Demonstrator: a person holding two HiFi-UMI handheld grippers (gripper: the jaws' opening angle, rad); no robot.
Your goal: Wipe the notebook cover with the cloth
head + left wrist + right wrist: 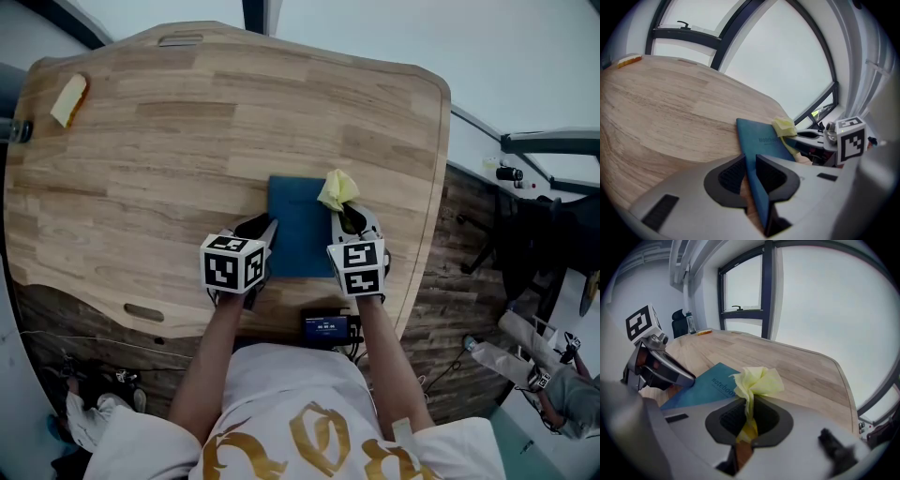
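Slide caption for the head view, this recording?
Left gripper clamps the blue notebook by its left edge on the table; right gripper holds a yellow cloth at its far right corner.

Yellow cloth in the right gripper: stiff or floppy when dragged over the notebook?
Probably floppy: the cloth bunches in soft folds past the right gripper, which pinches it thin. Likely light, so it should fold over on the notebook rather than shove it.

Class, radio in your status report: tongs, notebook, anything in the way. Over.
Left tongs clamped on notebook edge. Right tongs gripping yellow cloth at its right edge. Nothing blocking the notebook.
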